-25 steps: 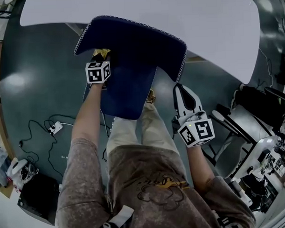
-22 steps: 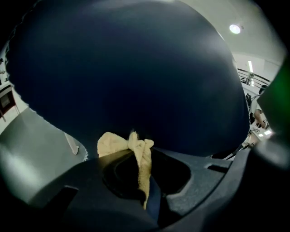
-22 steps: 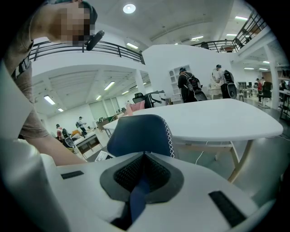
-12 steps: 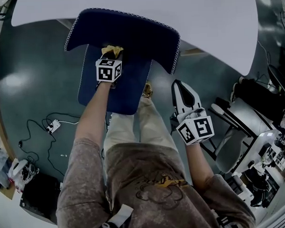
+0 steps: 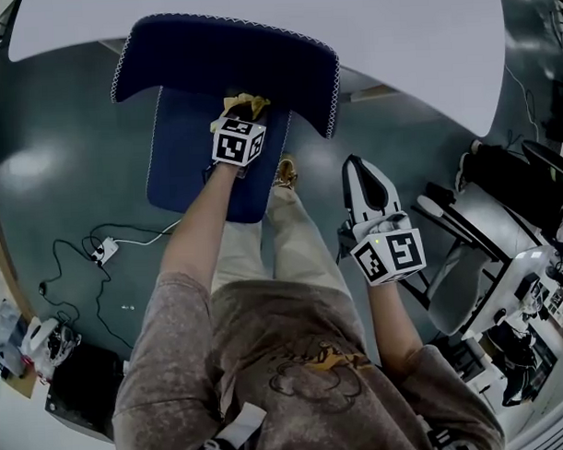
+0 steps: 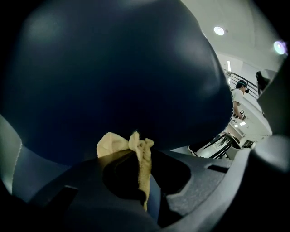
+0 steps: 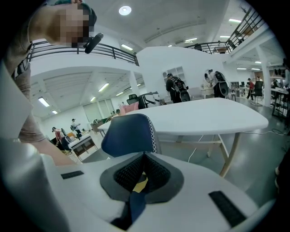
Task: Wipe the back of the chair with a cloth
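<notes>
Head view: your left arm stretches forward to the chair back (image 5: 222, 57), while your right arm is held bent close to your side.
Your left gripper (image 5: 244, 116) pinches the yellow cloth (image 5: 246, 104). Its bunched end juts past the jaw tips against the dark blue backrest, and a strip trails back between the jaws along the gripper's line. The backrest's long axis runs crosswise just ahead. Your right gripper (image 5: 361, 166), jaws pressed together on nothing, points forward, well apart from the chair.
</notes>
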Available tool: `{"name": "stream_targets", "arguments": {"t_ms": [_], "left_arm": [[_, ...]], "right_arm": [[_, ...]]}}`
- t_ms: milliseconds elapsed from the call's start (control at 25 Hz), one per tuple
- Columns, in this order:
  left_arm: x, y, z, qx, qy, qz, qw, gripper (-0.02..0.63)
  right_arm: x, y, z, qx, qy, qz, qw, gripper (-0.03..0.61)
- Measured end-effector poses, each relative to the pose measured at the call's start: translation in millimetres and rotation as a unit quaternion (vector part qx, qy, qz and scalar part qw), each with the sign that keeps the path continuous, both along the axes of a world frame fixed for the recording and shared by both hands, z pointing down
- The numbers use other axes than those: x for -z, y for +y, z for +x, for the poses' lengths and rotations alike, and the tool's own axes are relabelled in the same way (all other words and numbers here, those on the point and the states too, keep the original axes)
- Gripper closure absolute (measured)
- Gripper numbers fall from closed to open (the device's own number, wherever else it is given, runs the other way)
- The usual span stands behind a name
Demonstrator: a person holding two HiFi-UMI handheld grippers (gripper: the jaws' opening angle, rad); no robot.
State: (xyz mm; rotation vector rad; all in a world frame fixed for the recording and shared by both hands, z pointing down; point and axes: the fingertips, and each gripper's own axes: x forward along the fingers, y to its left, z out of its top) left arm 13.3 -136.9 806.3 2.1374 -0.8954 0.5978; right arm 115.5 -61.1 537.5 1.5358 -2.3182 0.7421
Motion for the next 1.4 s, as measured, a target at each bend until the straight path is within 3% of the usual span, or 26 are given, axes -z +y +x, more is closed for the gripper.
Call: {"name": "stream_targets", "arguments": {"t_ms": [320, 640, 1040, 1400], "left_arm": [[14, 20, 45, -0.023, 0.051, -0.012, 0.9984, 0.569], [66, 42, 67, -0.063, 0.078, 0.017, 0.9948, 0.569], [160, 48, 23, -0.014, 0.06, 0.074, 0.9954, 0.569], [268, 47, -28, 0.05, 0.034, 0.148, 0.9871, 0.569]], "right_arm": [[1, -1, 8, -0.002, 0.0, 0.003, 1.0, 0.551], [12, -2, 8, 0.012, -0.002, 0.014, 1.0, 0.551], [30, -2, 5, 0.042, -0.01, 0.025, 0.999, 0.551], [73, -8, -8, 0.08, -0.026, 0.05, 0.995, 0.551]]}}
